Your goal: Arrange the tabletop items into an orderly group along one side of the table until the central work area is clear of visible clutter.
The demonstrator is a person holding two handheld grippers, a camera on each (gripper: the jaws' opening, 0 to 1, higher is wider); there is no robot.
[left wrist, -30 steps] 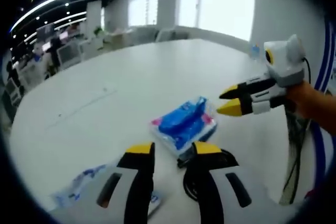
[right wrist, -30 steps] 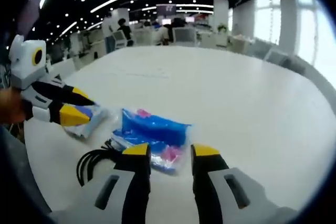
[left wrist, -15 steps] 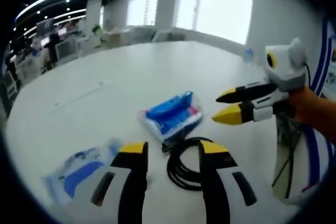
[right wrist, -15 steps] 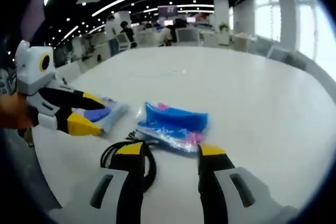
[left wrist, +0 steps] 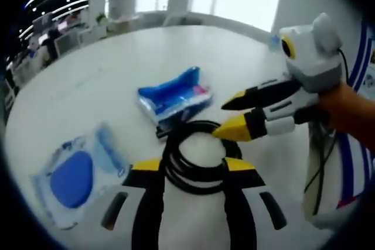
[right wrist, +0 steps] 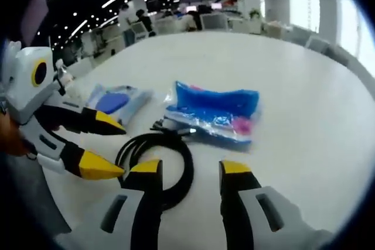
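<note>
Clutter on the white counter (left wrist: pixel 105 74) is three items, bunched near one edge but not lined up: a coiled black cable (left wrist: pixel 196 159), a blue-and-pink packet in clear wrap (left wrist: pixel 174 95) touching the coil's far side, and a flat clear pouch with a blue disc inside (left wrist: pixel 76 174) lying apart, beside the coil. Nothing is held yet, so I judge the tidying barely started; all three still need setting in a row along one side. Left tool (left wrist: pixel 190 168) has its jaws apart and empty, straddling the coil's near edge. Right tool (right wrist: pixel 188 171) is likewise parted and empty, just over the cable (right wrist: pixel 158 165), with the packet (right wrist: pixel 214 115) and pouch (right wrist: pixel 117 100) beyond. Print on the packet and pouch is too blurred to read; no brand is legible.
</note>
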